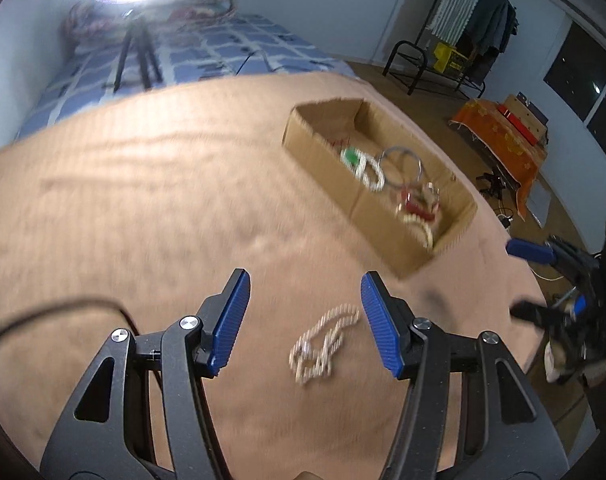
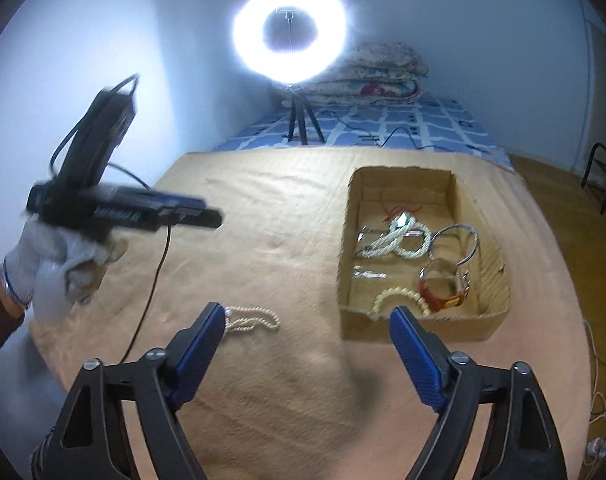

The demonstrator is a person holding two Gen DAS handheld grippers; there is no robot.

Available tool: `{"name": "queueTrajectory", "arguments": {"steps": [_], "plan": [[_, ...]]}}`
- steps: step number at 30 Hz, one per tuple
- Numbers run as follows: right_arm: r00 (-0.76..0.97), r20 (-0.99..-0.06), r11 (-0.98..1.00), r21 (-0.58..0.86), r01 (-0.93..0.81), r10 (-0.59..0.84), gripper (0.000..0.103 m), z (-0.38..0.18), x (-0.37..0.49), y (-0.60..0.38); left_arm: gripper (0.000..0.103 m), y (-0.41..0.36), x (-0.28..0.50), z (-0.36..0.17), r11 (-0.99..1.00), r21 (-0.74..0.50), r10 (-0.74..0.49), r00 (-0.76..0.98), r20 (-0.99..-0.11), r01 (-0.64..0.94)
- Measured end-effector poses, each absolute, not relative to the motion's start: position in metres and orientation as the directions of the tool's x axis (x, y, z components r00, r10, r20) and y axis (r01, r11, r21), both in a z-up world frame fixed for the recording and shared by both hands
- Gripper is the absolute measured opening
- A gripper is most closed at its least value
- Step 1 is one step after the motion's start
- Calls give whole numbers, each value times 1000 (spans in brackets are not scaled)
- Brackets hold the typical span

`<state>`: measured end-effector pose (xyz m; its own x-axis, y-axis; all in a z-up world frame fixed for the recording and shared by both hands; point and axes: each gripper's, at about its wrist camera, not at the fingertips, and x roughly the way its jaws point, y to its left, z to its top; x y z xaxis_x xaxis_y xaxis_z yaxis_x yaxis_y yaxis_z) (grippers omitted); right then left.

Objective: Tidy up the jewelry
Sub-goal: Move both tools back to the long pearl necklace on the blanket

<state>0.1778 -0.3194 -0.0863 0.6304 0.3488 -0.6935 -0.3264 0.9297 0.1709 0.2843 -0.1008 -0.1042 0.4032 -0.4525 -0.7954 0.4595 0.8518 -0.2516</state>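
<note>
A pale beaded necklace [image 1: 325, 344] lies bunched on the tan cloth [image 1: 143, 208]; the right wrist view shows the necklace [image 2: 251, 320] beside the right gripper's left finger. My left gripper [image 1: 306, 280] hangs open above it, its pads well apart and touching nothing. A gloved hand [image 2: 51, 260] holds the left gripper [image 2: 211, 216]. My right gripper [image 2: 308, 312] is open and empty in front of the cardboard box [image 2: 415, 326]. In the box [image 1: 323, 160] lie white bead bracelets [image 2: 395, 240], a silver bangle [image 2: 455, 246], a red-strapped watch [image 2: 443, 288] and a yellowish bead bracelet [image 2: 399, 298].
A lit ring light [image 2: 289, 26] on a tripod [image 2: 299, 120] stands on the blue checked bed [image 2: 383, 128] behind the cloth, with folded blankets [image 2: 371, 76]. A black cable [image 2: 151, 292] trails over the cloth's left side. Bare wooden floor [image 2: 575, 232] lies to the right.
</note>
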Motion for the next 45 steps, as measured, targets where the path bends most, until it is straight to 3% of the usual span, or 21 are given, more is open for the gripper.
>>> {"name": "queueTrajectory", "arguments": {"steps": [7, 10, 15, 17, 22, 39, 45], "plan": [[571, -711, 909, 271, -316, 410, 58, -100, 177, -314, 59, -74, 254, -134, 854, -332, -477, 349, -807, 400], [541, -717, 897, 310, -316, 439, 51, -110, 178, -309, 51, -69, 246, -147, 857, -349, -480, 338, -810, 379], [475, -729, 869, 387, -308, 493, 43, -131, 185, -291, 45, -57, 243, -157, 864, -363, -478, 341, -809, 350], [443, -741, 863, 412, -294, 504, 40, -144, 192, -282, 38, -53, 242, -158, 868, -356, -471, 346, -811, 347], [392, -758, 853, 457, -251, 521, 39, -168, 210, -262, 38, -40, 240, -161, 875, -352, -462, 358, -811, 332], [346, -852, 905, 291, -311, 393, 39, -199, 234, -194, 38, -13, 249, -170, 885, -352, -451, 375, -810, 305], [357, -864, 915, 241, -324, 354, 18, -200, 236, -191, 38, -18, 253, -173, 883, -353, -454, 370, -811, 309]]}}
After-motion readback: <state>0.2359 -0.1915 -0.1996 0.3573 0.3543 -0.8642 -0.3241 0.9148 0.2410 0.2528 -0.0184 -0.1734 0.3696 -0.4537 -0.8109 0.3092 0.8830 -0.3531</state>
